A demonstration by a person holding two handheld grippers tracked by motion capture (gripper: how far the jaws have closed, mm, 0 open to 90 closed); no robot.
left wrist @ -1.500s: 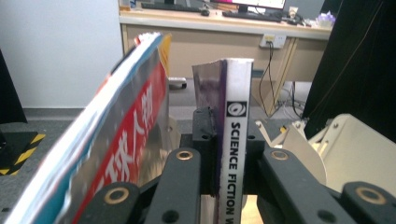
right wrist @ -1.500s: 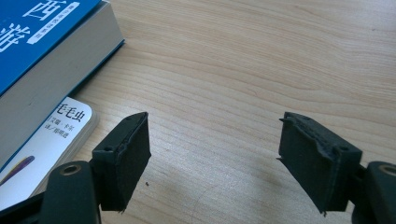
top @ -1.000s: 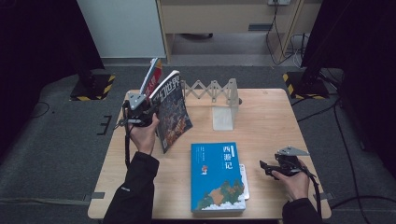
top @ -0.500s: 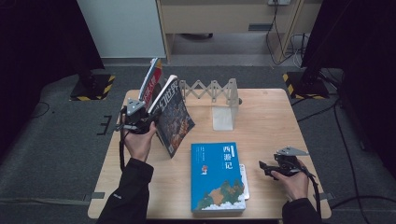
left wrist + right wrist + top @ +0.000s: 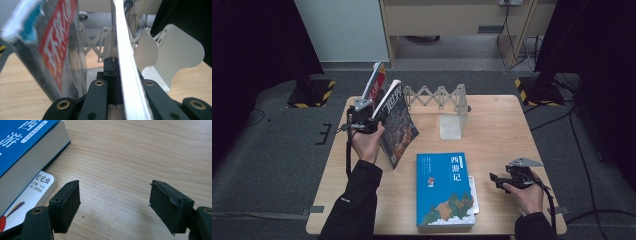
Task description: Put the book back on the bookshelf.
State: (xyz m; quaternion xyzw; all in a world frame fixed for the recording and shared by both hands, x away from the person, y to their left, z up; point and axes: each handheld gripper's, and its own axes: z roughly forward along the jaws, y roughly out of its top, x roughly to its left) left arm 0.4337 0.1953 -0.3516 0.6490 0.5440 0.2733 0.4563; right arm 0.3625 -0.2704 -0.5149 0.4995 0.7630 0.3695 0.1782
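Observation:
My left gripper [image 5: 373, 120] is shut on the edge of a dark-covered book [image 5: 401, 125] and holds it tilted above the table's left part. Its jaws have just been closing tighter on that book. In the left gripper view the black jaws pinch the book's white page edge [image 5: 128, 75] at my left gripper [image 5: 115, 68]. A red-covered book [image 5: 375, 84] leans beside it at the left end of the folding rack [image 5: 437, 95]. My right gripper [image 5: 498, 180] rests open at the table's near right, with bare wood between its jaws [image 5: 115, 202].
A blue book [image 5: 444, 190] lies flat at the near middle on top of a small white booklet [image 5: 32, 192]. A white bookend [image 5: 451, 122] stands in front of the rack. The wooden table [image 5: 512, 130] has dark floor all around it.
The left hand has brought the dark book slightly lower and nearer to the table's front. The right hand has not moved.

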